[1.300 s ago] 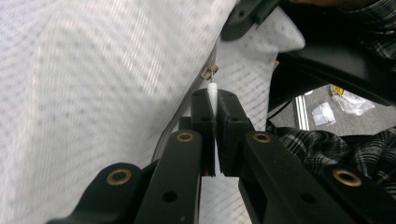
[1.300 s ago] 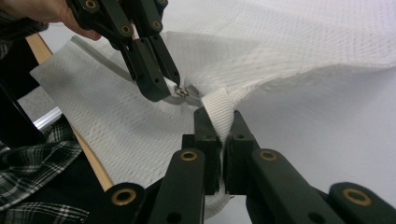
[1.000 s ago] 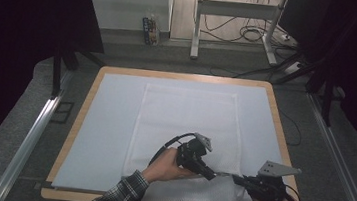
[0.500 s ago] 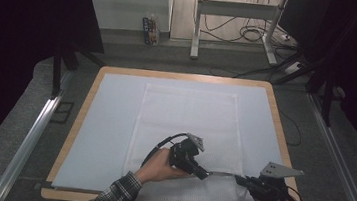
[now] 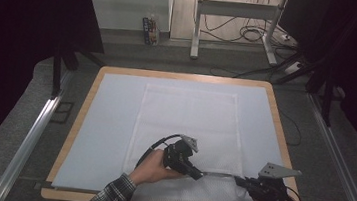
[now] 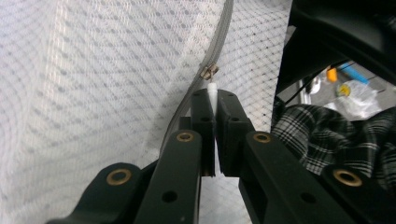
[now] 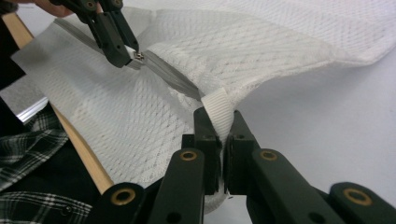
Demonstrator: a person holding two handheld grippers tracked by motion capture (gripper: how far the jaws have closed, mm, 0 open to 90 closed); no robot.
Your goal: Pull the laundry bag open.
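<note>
Left tool (image 6: 211,100) pinching zipper pull (image 6: 212,88), right tool (image 7: 218,122) clamping mesh bag's corner tab (image 7: 219,112), pull mostly hidden.

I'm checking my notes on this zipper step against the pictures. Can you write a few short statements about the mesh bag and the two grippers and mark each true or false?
1. The left gripper is shut on the white zipper pull. True.
2. The right gripper stands open above the table. False: it is shut on the ribbed white tab at the bag's corner.
3. The mesh bag is black. False: it is white.
4. The bag lies on a white mat on the wooden-edged table. True.
</note>
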